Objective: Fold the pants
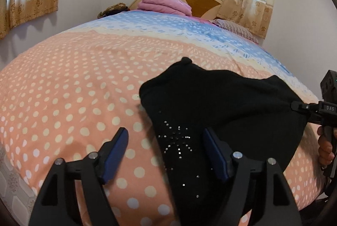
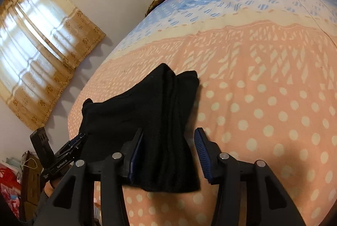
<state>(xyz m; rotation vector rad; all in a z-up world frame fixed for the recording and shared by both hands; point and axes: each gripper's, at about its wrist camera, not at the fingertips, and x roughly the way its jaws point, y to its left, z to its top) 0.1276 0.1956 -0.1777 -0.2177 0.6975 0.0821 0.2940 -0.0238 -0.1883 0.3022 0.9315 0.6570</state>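
Note:
Black pants (image 1: 210, 108) with small rhinestones lie bunched on the bed. In the left wrist view my left gripper (image 1: 166, 152) is open, its right finger over the pants and its left finger over the bedspread. The right gripper (image 1: 294, 107) shows at the right edge with its tip against the pants' raised edge. In the right wrist view the right gripper (image 2: 168, 154) has its jaws wide apart around a folded stack of the pants (image 2: 155, 120). The left gripper (image 2: 79, 139) shows at the left, touching the pants' edge.
The bed (image 1: 73, 89) has a peach polka-dot and blue bedspread. A folded pink blanket (image 1: 166, 4) and a striped pillow (image 1: 236, 29) lie by the headboard. Curtained windows (image 2: 38, 40) are on the walls. Clutter (image 2: 12, 179) stands on the floor at lower left.

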